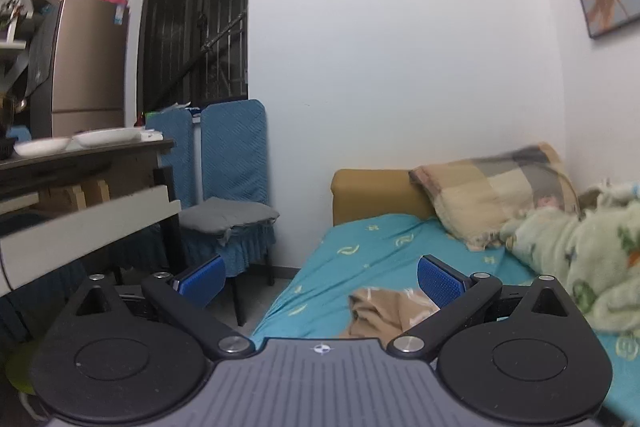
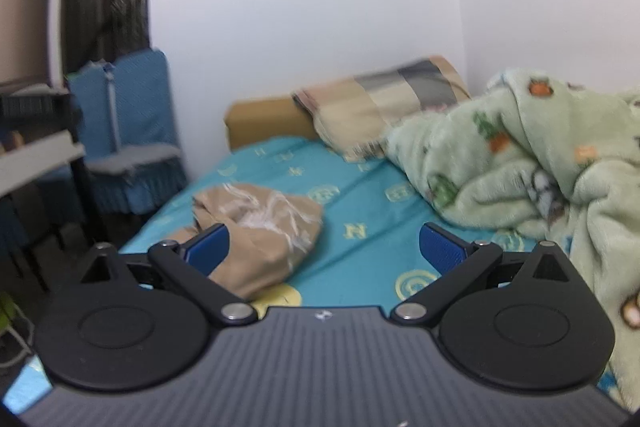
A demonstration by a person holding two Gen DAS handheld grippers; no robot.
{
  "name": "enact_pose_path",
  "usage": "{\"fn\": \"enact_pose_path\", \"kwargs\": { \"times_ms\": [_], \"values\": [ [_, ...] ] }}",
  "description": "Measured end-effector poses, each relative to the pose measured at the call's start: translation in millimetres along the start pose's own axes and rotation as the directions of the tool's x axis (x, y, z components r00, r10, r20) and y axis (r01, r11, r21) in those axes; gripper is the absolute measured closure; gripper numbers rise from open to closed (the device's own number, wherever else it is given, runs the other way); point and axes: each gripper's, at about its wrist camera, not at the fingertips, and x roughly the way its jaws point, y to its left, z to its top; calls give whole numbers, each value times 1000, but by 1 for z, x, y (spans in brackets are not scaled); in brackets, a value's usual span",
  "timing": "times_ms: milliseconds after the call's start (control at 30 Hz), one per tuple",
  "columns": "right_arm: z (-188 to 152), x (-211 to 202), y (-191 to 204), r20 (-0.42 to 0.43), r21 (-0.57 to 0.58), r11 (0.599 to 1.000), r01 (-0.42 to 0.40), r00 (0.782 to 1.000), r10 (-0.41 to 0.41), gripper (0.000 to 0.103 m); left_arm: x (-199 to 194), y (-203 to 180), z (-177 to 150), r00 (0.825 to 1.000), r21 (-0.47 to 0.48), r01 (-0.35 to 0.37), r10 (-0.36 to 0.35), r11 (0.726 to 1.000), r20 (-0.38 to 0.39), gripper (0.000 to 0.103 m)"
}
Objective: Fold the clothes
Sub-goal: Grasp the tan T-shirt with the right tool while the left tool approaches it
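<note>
With both the left gripper [image 1: 320, 277] and right gripper [image 2: 324, 247] holding their fingers wide and empty above the bed [image 2: 360, 203], the crumpled tan garment [image 2: 260, 227] near its edge risks being pinched through several bunched layers at once

My left wrist view looks level along the bed [image 1: 360, 247] from its foot end toward the pillow [image 1: 492, 195]; my right sits perhaps nearer, above the same bed [image 2: 360, 203], sharing pillow [image 2: 380, 99] and wall.

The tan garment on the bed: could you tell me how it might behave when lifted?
The tan garment lies crumpled in soft folds on the sheet, so it will probably droop limply. It looks thin, likely light. Gripped at one point, it would probably hang bunched rather than flat.
</note>
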Motion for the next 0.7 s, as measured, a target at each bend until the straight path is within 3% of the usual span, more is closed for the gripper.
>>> {"fn": "enact_pose_path", "kwargs": {
  "times_ms": [67, 133, 167, 200, 400, 567, 600, 633, 667, 700],
  "values": [
    [-6, 20, 5, -59, 20, 1000, -6, 998, 7, 0, 18, 10, -2, 999, -52, 24, -26, 998, -48, 0],
    [-12, 42, 13, -111, 38, 998, -50, 992, 54, 9, 36, 27, -13, 992, -116, 77, -88, 990, -88, 0],
    [-16, 55, 19, -142, 40, 996, -84, 986, 89, 30, 45, 36, -19, 988, -145, 104, -119, 984, -101, 0],
    [-19, 68, 27, -175, 29, 995, -95, 980, 99, 37, 54, 46, -27, 983, -166, 115, -136, 979, -120, 0],
    [-45, 148, 79, -294, 26, 992, -123, 947, 125, 36, 95, 95, -56, 975, -292, 86, -141, 953, -172, 0],
    [-61, 198, 109, -320, -53, 992, -118, 943, 95, 38, 113, 116, -74, 962, -323, 126, -195, 938, -193, 0],
    [-60, 200, 109, -307, -64, 992, -106, 948, 82, 44, 114, 121, -75, 964, -326, 105, -176, 940, -197, 0],
    [-56, 200, 106, -285, -61, 994, -88, 956, 67, 58, 116, 125, -76, 967, -327, 84, -156, 941, -201, 1],
    [-51, 196, 103, -262, -62, 996, -65, 964, 47, 84, 117, 128, -77, 967, -329, 74, -148, 941, -206, 1],
    [-44, 191, 99, -236, -67, 997, -47, 971, 30, 83, 119, 130, -77, 968, -331, 65, -140, 941, -210, 1]
  ]
}}
